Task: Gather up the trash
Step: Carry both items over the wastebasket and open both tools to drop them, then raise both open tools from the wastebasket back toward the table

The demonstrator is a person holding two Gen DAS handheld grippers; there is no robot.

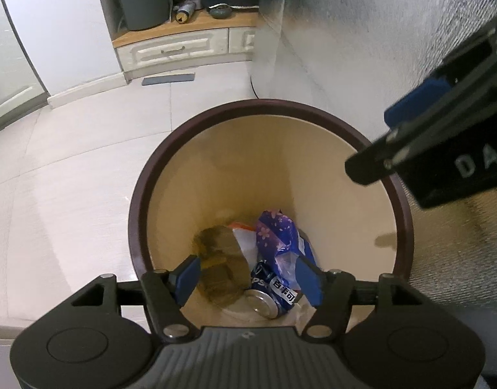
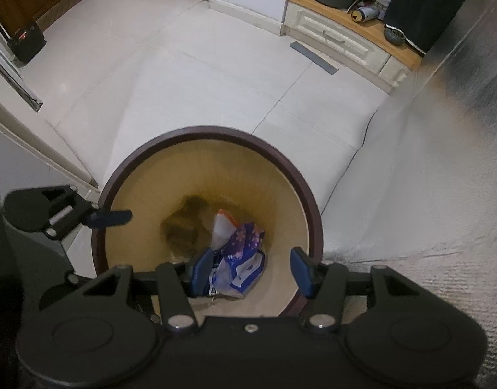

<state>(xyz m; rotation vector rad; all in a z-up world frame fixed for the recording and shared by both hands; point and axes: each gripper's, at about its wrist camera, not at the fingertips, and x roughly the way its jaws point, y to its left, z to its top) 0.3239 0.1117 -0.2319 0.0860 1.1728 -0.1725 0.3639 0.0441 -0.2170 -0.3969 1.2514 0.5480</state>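
A round trash bin with a dark brown rim (image 1: 170, 149) and beige inside stands on the floor; it also shows in the right wrist view (image 2: 310, 194). In it lie a blue Pepsi can (image 1: 274, 295), a purple flowered wrapper (image 1: 277, 230) (image 2: 245, 236), a white and orange bag (image 2: 224, 223) and a blurred brown piece (image 1: 220, 265) that seems to be falling. My left gripper (image 1: 250, 278) is open and empty above the bin's near rim. My right gripper (image 2: 253, 272) is open and empty above the bin; it shows at the right in the left wrist view (image 1: 420, 123).
A silver quilted surface (image 1: 361, 32) rises right of the bin. A low wooden cabinet with drawers (image 1: 183, 48) carries a grey bin (image 1: 144, 0) and a can (image 1: 185, 11). A flat grey strip (image 1: 169, 79) lies on the tiled floor. A black box (image 2: 26, 40) stands far left.
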